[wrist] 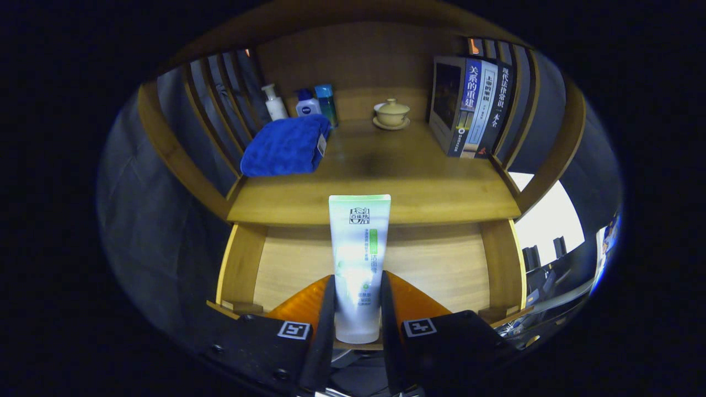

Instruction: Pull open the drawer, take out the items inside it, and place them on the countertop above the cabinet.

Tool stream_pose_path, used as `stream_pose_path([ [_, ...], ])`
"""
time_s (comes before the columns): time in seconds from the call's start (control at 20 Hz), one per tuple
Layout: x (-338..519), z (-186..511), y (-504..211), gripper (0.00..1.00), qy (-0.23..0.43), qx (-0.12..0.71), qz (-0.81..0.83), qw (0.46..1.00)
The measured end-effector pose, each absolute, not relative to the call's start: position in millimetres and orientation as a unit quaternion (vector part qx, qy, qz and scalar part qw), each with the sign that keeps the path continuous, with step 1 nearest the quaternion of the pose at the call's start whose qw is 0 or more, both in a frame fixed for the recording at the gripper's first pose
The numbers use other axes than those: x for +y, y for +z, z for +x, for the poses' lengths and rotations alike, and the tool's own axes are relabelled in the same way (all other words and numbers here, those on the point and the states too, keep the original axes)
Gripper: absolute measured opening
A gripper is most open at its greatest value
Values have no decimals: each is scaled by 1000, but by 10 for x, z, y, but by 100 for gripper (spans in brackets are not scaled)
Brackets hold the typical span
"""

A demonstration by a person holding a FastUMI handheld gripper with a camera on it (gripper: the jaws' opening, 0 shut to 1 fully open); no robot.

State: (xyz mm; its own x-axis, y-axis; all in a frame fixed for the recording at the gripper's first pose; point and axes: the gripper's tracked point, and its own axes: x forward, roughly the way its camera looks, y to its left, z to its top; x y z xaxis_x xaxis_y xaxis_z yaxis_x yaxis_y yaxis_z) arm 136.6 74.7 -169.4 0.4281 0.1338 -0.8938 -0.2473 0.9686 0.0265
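Pinching the tube point(358, 264) by its lower body, the tongs point(357, 309) hold it upright over the open drawer point(441, 264), its flat end pointing to 12 o'clock at the counter point(419, 182). It looks light, soft and slick, so a mid-body grip seems safest. A towel point(287, 146) lies at 11 o'clock.

Wooden cabinet point(165, 140) with slatted sides beyond the fingers. To their right, a bright white opening point(546, 220). Dark chairs point(532, 257) stand before it; elsewhere the surroundings are dim.
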Motion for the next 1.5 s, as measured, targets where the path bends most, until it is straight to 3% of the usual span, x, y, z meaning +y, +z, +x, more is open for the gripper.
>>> stream_pose_path([
  [0.65,984,2519,-1953,47,70,487,-43,869],
  [1.05,1088,2817,-2280,48,60,483,-36,873],
  [1.35,1055,2860,-2217,63,64,457,-41,886],
  [1.5,1035,2752,-2201,79,66,451,-35,889],
])
